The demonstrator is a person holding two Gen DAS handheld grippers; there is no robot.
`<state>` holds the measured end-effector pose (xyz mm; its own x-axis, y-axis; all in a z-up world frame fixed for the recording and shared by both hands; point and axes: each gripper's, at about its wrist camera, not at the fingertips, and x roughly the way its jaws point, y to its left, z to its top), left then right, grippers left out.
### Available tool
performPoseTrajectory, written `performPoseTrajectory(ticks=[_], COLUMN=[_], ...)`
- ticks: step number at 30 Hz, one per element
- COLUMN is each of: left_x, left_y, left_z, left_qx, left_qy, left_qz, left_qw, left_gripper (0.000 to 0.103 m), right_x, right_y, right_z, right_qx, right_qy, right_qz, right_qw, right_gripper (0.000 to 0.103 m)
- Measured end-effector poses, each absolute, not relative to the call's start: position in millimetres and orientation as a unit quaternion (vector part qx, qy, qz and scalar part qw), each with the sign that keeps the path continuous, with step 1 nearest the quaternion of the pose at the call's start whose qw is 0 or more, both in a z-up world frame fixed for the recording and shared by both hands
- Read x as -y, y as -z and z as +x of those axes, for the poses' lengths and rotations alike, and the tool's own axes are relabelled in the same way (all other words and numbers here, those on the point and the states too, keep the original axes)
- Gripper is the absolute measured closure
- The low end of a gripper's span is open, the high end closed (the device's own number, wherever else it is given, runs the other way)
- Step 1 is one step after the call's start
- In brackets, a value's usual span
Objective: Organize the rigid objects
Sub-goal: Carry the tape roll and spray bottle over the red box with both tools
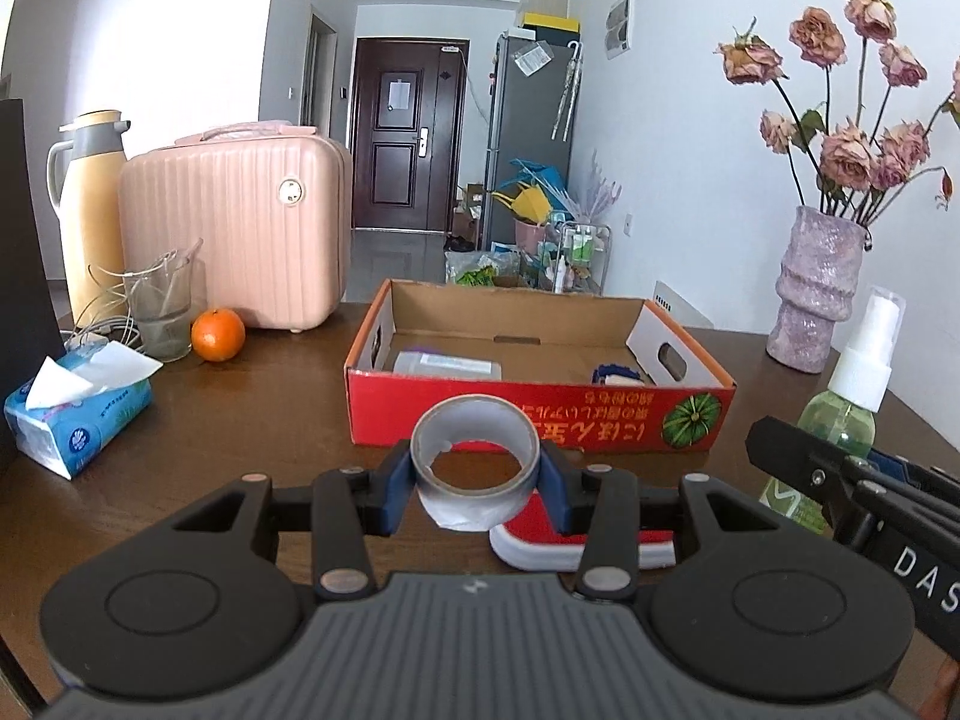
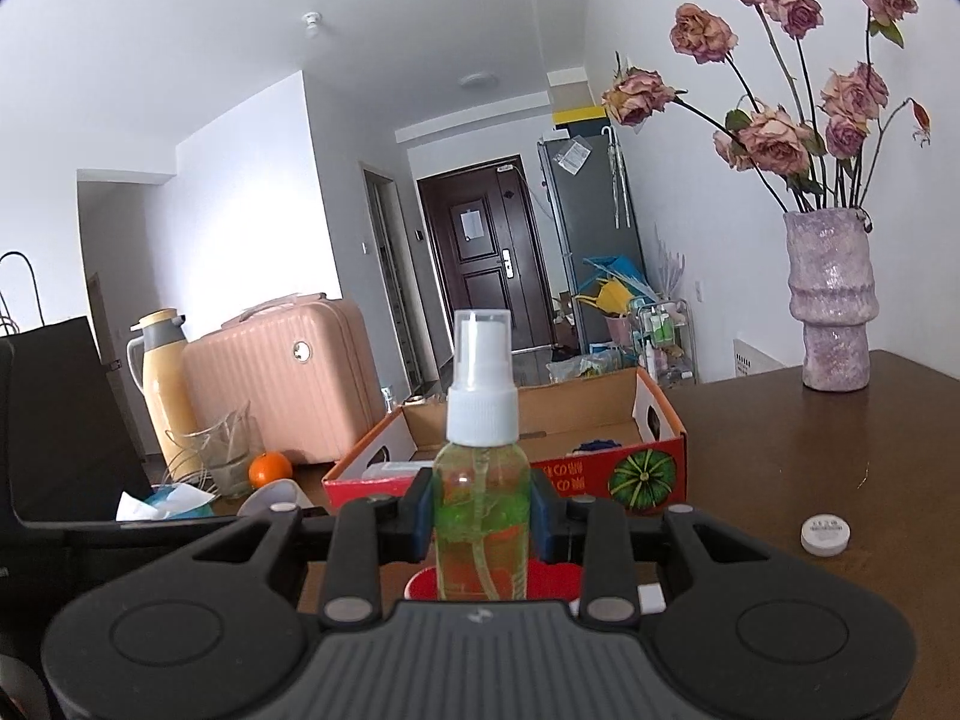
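Tape roll (image 1: 475,461), grey, sits clamped between the blue pads of the left gripper (image 1: 477,474), its hole facing up and toward the camera, a loose end of tape hanging below it. Straight ahead of those jaws, and close, lies an open cardboard box (image 1: 540,417) with a red front wall printed with a green squash; inside it a flat clear case (image 1: 447,365) rests on the left and a small blue item (image 1: 618,373) on the right. The right gripper (image 2: 482,516) holds a spray bottle (image 2: 482,480) upright, jaws closed on its green clear body, white pump and cap standing above the pads. In the right wrist view the same box lies ahead and a little to the right of the bottle, its long side running across the view. Both held things hang above the dark wooden table (image 2: 780,468), short of the box. A red and white object (image 1: 576,540) lies on the table just beneath the left jaws; what it is cannot be told. A small white round lid (image 2: 825,534) lies to the right of the right gripper. The left gripper looks nearer the box wall, so the tape seems likely to go in with a short move forward over the red wall, while the bottle must travel farther and stay upright or be laid along the box's length.
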<state>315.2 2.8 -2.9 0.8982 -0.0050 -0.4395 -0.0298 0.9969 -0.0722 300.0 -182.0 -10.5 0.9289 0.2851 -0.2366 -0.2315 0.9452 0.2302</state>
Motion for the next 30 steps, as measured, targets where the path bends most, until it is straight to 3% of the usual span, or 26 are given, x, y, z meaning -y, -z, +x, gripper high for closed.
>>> performPoseTrajectory(ticks=[30], left_x=[-14], left_y=[-11], left_z=[442], left_qx=[-0.211], left_qy=[-0.039], left_qz=[-0.084], left_qw=[0.973], left_gripper=[0.059], right_x=[175], right_y=[3], right_z=[422], right_qx=[-0.129], right_qy=[-0.121], right_qz=[0.129], right_qw=[0.976], right_gripper=[0.073])
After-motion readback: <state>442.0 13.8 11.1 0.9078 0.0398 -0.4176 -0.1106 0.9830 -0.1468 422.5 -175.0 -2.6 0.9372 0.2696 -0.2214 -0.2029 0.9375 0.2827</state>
